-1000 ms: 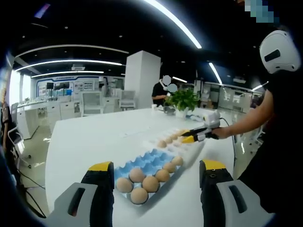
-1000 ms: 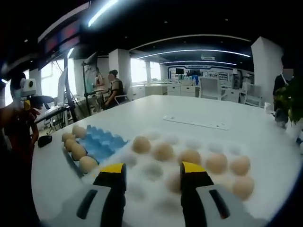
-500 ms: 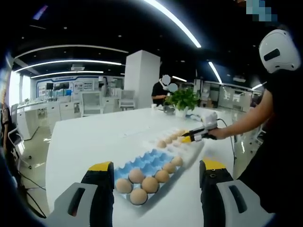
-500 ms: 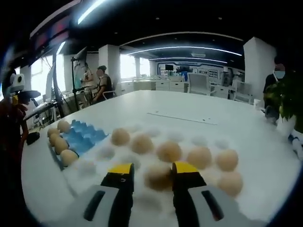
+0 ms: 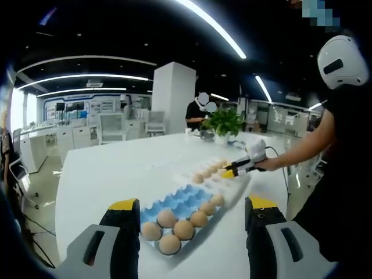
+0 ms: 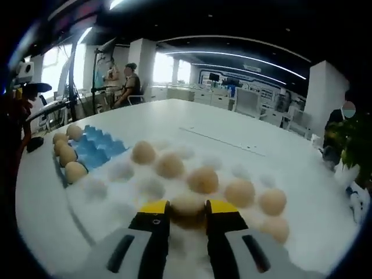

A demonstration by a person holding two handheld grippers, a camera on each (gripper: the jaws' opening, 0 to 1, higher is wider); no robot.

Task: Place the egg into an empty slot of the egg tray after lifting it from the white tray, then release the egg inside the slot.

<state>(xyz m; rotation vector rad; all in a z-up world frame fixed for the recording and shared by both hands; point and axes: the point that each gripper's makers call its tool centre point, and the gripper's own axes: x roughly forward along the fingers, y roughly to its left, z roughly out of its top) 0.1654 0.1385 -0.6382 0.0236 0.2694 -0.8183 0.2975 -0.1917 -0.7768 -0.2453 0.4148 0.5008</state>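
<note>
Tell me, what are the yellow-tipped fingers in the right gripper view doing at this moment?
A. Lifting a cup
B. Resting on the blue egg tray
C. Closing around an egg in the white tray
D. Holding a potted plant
C: the right gripper has its fingers against both sides of an egg sitting in the white tray.

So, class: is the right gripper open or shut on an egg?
Shut on the egg: in the right gripper view, the right gripper has its yellow-tipped jaws pressed against both sides of it over the white tray.
</note>
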